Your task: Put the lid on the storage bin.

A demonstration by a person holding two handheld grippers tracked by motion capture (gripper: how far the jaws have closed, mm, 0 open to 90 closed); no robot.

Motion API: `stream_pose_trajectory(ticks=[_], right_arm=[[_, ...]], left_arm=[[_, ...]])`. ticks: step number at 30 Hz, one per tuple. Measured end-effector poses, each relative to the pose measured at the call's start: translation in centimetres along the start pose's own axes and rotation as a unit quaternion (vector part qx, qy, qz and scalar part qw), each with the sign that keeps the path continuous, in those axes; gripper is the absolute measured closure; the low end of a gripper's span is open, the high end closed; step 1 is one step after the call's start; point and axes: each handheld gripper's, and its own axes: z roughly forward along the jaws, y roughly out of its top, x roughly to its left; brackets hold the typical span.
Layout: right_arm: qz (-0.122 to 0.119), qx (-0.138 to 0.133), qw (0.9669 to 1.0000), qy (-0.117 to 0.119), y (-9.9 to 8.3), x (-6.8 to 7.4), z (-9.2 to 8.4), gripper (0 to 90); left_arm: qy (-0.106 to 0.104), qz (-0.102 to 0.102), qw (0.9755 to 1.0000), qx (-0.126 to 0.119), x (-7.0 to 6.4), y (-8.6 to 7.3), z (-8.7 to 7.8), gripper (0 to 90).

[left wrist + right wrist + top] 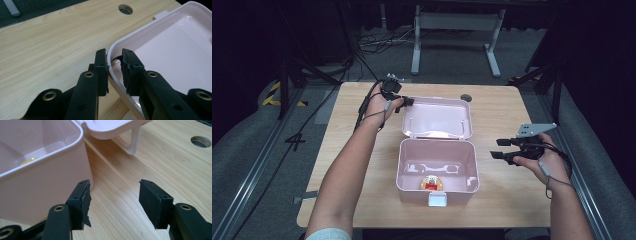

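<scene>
A dark room with grey floor and cables surrounds the light wooden counter (pixel 362 165), which has a round hole (pixel 466 97) near its far edge.

The left gripper (pixel 114 67) has its jaws clenched on the rim of the pink lid (pixel 175 50), one jaw outside the rim and one inside. The lid lies open behind the box (pixel 436 172), at the middle of the counter. The right gripper (pixel 113 200) has its jaws released, with only bare wood between them; it waits just beside the right wall of the box.

In my judgement the work is closing the box. A small yellow and red thing (pixel 430 183) is already inside, near the front wall. The grip on the lid is made, but the lid is not yet swung over, and the white latch (pixel 437 199) at the front is not yet fastened.

The only writing I can read is a "4" on the floor (pixel 295 141) at the left. The box carries no readable label.
</scene>
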Motion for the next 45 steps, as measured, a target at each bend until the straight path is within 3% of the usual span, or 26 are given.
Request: stream_pose_trajectory(ticks=[13, 19, 31, 45], right_arm=[[0.002, -0.004, 1.0, 0.002, 0.0, 0.0, -0.1, 43.7], [0.003, -0.004, 1.0, 0.006, 0.1, 0.1, 0.1, 44.0], [0.002, -0.008, 0.9999, 0.012, 0.5, 0.6, -0.2, 45.6], [-0.003, -0.014, 0.9997, 0.019, 1.0, 1.2, -0.3, 45.9]], left_arm=[[0.006, 0.01, 0.999, -0.043, -0.8, 0.8, -2.6, 77.6], [0.009, 0.03, 0.998, -0.055, -1.4, 1.5, -4.0, 78.3], [0.011, 0.069, 0.9938, -0.086, -3.1, 2.0, -6.7, 77.8], [0.008, 0.091, 0.9898, -0.11, -5.0, 2.0, -9.5, 75.8]])
